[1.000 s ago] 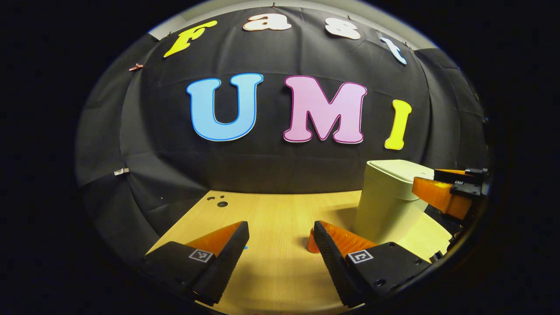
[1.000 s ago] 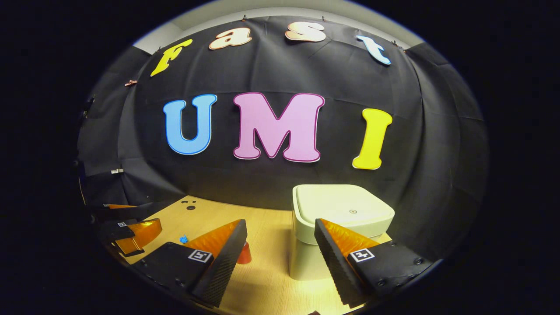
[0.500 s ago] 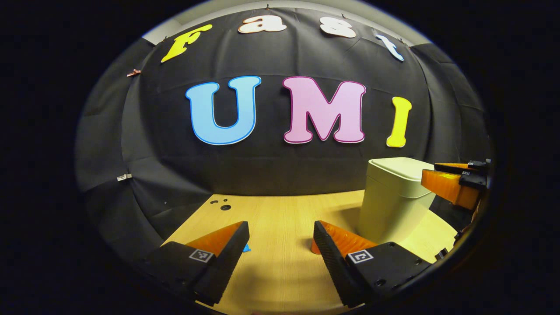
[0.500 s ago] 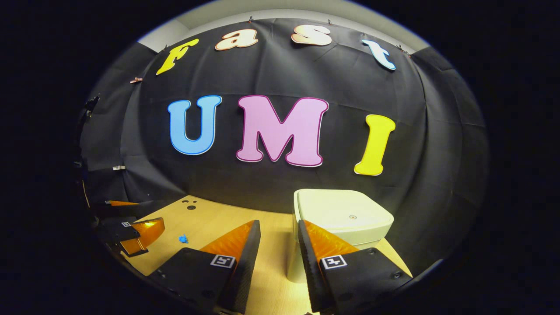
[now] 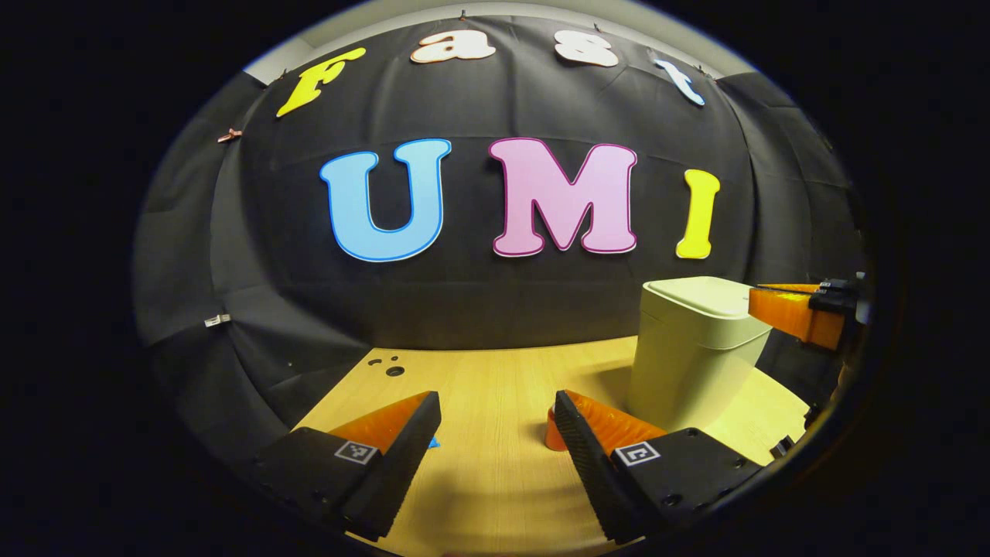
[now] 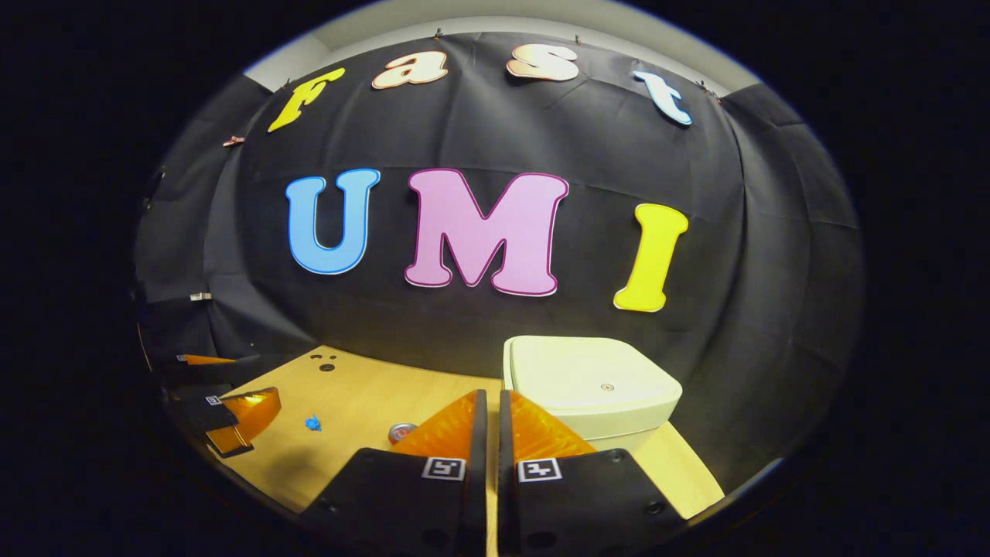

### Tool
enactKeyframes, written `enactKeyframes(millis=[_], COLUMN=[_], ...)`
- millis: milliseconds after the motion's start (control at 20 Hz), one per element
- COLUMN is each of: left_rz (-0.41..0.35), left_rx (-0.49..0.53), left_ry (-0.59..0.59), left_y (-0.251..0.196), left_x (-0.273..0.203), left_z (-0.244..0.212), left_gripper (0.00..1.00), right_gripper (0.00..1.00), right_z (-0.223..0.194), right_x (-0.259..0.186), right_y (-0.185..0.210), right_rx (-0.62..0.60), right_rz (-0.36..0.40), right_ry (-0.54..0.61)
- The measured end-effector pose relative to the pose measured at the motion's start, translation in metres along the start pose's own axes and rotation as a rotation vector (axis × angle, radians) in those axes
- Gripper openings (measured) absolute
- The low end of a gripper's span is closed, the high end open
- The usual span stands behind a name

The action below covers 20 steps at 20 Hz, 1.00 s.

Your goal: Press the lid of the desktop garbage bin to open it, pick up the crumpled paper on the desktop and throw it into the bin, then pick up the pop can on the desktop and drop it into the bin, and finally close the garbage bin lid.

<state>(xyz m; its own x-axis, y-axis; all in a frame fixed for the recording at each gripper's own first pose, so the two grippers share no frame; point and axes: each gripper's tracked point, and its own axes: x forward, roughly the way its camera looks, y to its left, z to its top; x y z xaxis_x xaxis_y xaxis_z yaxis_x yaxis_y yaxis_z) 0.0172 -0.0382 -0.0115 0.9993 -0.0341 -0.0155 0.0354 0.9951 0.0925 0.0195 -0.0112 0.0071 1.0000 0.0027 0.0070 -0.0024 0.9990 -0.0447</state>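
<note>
Above bin lid [image 6: 592, 379], right hand-held gripper [image 6: 489, 410] pinched together.

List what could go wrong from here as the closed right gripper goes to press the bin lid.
1. The right gripper, jaws together, sits at the near edge of the bin lid, not over its small centre mark; an edge press may fail to release the lid.
2. The garbage bin stands free near the table's right end, so a slanted push could slide or tip it.
3. The pop can stands close beside the right gripper and could get knocked.
</note>
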Motion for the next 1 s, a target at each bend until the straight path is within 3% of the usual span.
enactKeyframes(millis=[100, 500, 650, 1000], left_rz=[-0.006, -0.013, -0.01, -0.007], left_rx=[0.003, 0.014, 0.011, 0.009], left_ry=[0.005, 0.011, 0.014, 0.031], left_y=[-0.002, -0.005, -0.005, -0.004], left_x=[0.0, 0.0, 0.0, 0.002], left_z=[-0.002, -0.004, -0.005, -0.012], left_gripper=[0.95, 0.95, 0.95, 0.95], right_gripper=[0.05, 0.05, 0.05, 0.05], right_z=[0.002, 0.005, 0.009, 0.027], right_x=[0.001, 0.0, 0.005, 0.02], right_y=[0.007, 0.015, 0.005, -0.039], right_rx=[0.02, 0.039, 0.069, 0.011], right_rz=[0.039, 0.12, 0.102, 0.026], right_ry=[-0.007, 0.002, 0.022, 0.0])
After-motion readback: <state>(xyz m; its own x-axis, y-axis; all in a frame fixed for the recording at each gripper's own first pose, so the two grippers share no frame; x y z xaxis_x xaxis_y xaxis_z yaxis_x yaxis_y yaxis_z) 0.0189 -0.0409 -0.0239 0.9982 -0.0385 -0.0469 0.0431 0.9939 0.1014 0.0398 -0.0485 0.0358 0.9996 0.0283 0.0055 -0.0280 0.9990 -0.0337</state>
